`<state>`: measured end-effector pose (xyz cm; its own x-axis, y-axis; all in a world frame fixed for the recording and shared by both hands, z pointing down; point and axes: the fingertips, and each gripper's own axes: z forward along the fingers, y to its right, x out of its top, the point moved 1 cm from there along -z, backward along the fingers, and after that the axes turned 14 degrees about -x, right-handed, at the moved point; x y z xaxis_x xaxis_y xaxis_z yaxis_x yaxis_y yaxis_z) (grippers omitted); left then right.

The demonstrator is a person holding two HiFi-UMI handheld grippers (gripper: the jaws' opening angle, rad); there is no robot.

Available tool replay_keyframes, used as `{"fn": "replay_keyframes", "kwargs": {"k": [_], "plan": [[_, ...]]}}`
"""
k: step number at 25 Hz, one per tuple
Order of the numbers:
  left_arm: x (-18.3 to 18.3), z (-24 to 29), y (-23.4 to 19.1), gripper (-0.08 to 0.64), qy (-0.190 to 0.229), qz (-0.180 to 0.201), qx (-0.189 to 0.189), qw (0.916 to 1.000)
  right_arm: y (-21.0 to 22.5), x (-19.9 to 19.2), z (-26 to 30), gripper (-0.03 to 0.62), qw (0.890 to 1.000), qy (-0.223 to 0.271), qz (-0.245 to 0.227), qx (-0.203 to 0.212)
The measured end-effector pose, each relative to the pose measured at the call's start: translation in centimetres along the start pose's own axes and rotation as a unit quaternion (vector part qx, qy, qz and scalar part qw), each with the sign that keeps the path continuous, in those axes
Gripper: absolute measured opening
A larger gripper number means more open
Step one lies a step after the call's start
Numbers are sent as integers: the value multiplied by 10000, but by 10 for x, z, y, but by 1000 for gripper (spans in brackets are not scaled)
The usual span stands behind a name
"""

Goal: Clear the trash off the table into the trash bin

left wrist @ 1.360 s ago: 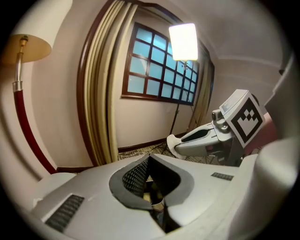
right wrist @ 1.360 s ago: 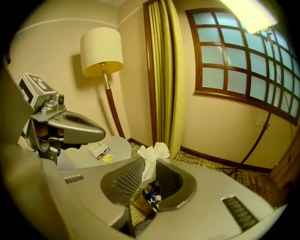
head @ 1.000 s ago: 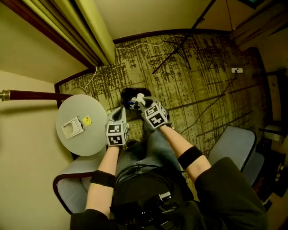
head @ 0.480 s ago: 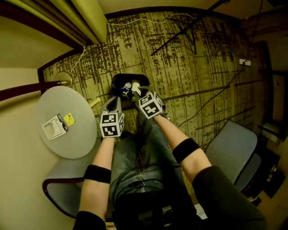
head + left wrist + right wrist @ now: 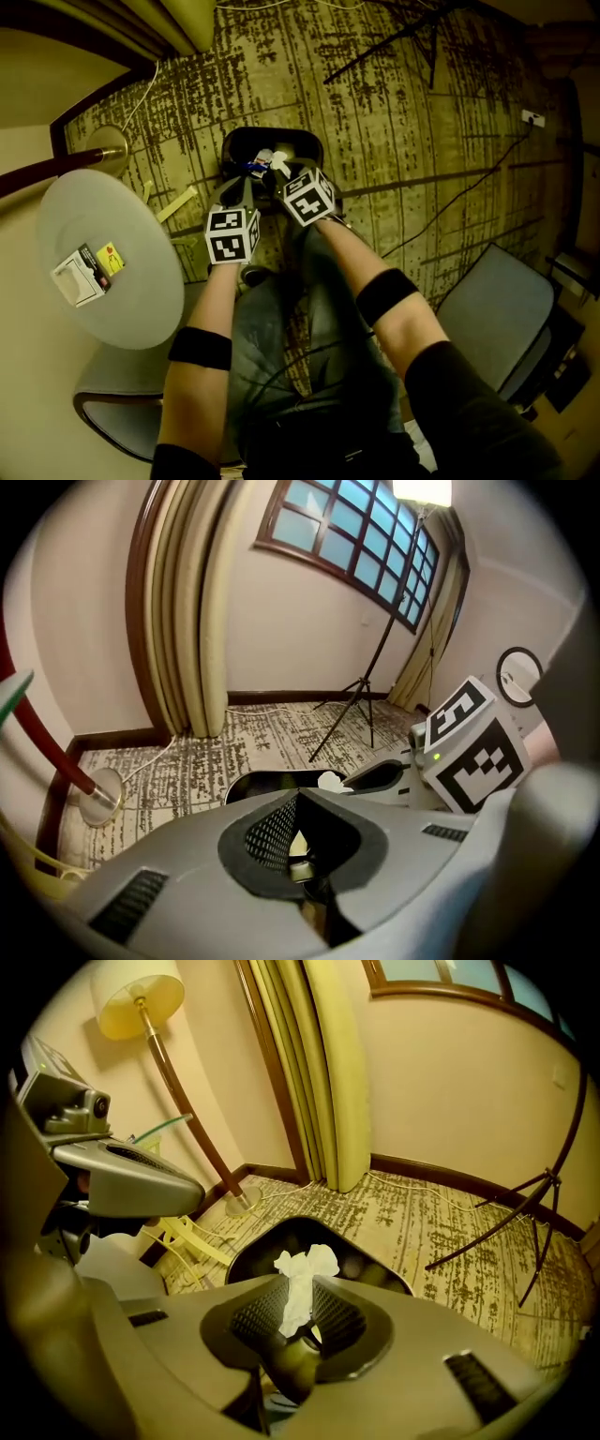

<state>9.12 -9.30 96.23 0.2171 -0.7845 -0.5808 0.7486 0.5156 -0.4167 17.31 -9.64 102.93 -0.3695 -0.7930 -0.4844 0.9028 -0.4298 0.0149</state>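
Step in hand: the drop-off. Both grippers hung side by side, pointing steeply down at the black oval trash bin on the patterned carpet.
Right gripper: its fingers were part-way closed on a crumpled white tissue, which stood up between the pads directly over the bin's mouth.
Left gripper: its fingers were pressed fully together, with a thin pale scrap apparently pinched in the seam (too small to say what it was).
Next move: probably to part both sets of fingers so the pieces fall inside. The tissue was light and might cling to a pad, so a wide opening seemed wise.
Left on the tabletop: the round pale tabletop, to the person's left, carried a small white box and a yellow card touching it. Whether these counted as trash could not be judged.
Round about: a brass floor-lamp base and pale yellow strips lay on the carpet between tabletop and bin. A black tripod stood beyond, and a grey chair to the right.
In the way: nothing sat between the fingers and the bin's mouth. The two grippers were close together, and the person's knees were just beneath them.
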Motion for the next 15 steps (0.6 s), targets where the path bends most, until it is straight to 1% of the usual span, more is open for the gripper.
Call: {"fn": "replay_keyframes", "kwargs": {"k": [2,5,9,12,13,15], "plan": [[-11,14,-9,0,-8,-23,-3,10000,-1,-13,24,97,10000,-62,53,18],[-25,32,-21,0,-20,-65,-14,10000,-2,-24,48,100,9999,-131,-49,9],[-37,46,-34,0,-35,-95,12,9999,-11,-31,74,103,9995,-203,-199,120],[-47,51,-40,0,-47,-157,27,9999,-15,-37,89,109,9994,-243,-222,133],[-49,52,-41,0,-50,-172,32,9998,-17,-39,93,119,9993,-253,-237,120],[-52,51,-42,0,-55,-192,36,9998,-19,-41,98,159,9992,-288,-253,102]]}}
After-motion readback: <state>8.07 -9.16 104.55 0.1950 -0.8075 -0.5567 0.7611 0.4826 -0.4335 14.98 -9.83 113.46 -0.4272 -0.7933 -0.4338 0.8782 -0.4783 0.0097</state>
